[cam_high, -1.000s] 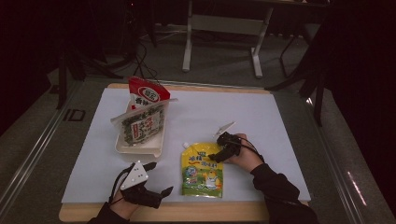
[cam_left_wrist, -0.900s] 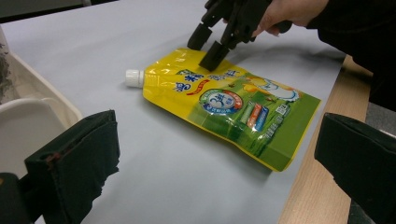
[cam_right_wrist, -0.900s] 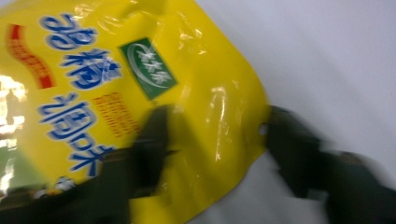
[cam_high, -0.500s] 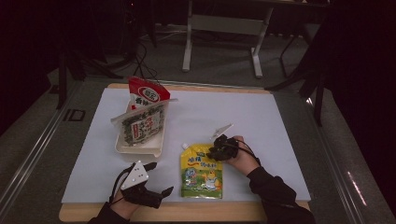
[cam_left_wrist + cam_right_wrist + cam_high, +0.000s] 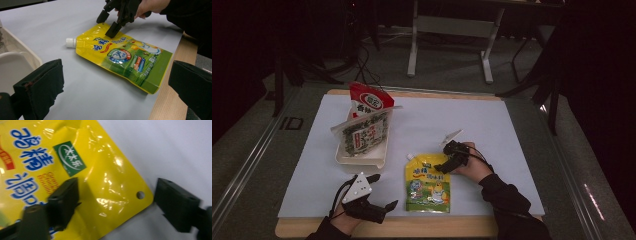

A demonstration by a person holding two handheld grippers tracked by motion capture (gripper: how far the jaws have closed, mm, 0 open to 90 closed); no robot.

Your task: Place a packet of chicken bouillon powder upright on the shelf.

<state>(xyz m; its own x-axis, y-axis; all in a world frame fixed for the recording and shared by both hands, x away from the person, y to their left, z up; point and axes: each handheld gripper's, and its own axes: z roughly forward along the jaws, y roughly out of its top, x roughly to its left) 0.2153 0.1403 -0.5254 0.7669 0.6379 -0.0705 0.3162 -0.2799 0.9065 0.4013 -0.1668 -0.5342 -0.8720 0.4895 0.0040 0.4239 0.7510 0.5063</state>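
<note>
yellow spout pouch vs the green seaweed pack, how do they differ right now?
The yellow spout pouch lies flat on the white sheet; the green seaweed pack stands tilted in the white tray. The pouch has a white screw cap at one corner; the pack shows none. The right gripper is at the pouch's top corner with fingers apart; no gripper is near the pack. Both are printed flexible food packs.

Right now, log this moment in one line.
right gripper: open, just reopened over yellow pouch corner | left gripper: open, idle | pouch flat on table
</note>
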